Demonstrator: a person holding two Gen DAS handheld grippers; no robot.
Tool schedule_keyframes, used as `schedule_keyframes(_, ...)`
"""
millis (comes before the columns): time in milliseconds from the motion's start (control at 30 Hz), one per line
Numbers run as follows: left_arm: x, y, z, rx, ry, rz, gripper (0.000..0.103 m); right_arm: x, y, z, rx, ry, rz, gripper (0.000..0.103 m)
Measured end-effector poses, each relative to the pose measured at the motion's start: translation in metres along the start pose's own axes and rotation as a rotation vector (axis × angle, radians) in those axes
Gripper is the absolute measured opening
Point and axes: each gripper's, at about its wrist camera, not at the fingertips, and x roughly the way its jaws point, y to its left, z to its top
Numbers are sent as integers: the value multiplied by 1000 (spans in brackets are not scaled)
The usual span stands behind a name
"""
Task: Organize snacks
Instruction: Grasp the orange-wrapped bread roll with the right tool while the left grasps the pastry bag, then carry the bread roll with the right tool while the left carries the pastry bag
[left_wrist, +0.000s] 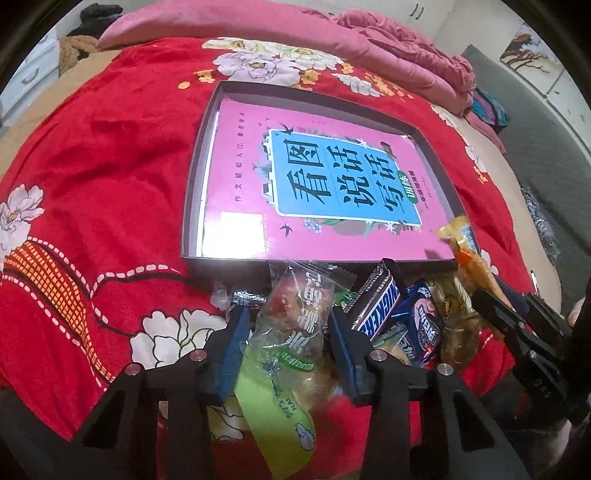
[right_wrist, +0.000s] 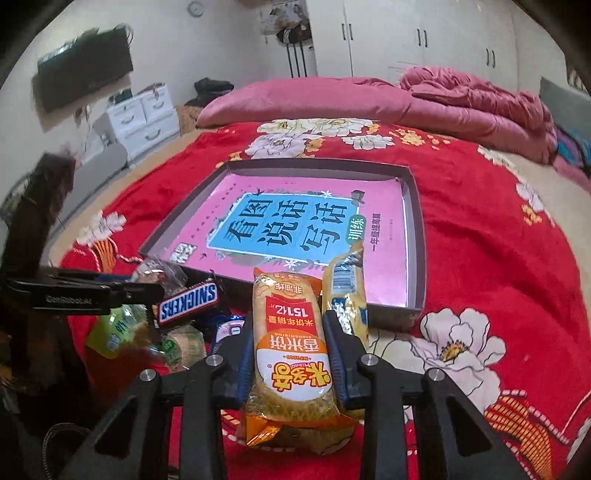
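A shallow dark box with a pink book inside lies on the red bed cover; it also shows in the right wrist view. A snack pile sits at its near edge, with a Snickers bar, a blue packet and a brown packet. My left gripper is shut on a clear and green snack bag. My right gripper is shut on an orange rice cracker pack, held just before the box's near edge. A yellow packet leans beside it. The Snickers bar lies to its left.
The red flowered bed cover spreads all around the box. A pink pillow and a crumpled pink quilt lie at the far end of the bed. White drawers and wardrobes stand beyond.
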Motion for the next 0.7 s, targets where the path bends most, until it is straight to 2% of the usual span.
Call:
schedule_keyframes(200,-2,0,0,-2,-8,-14,37,-7,-1,1,15,-24,21,34)
schedule_keyframes(700,-2,6,2,-27,-8,-78,36,-11,-8,2,59,-50,36,34)
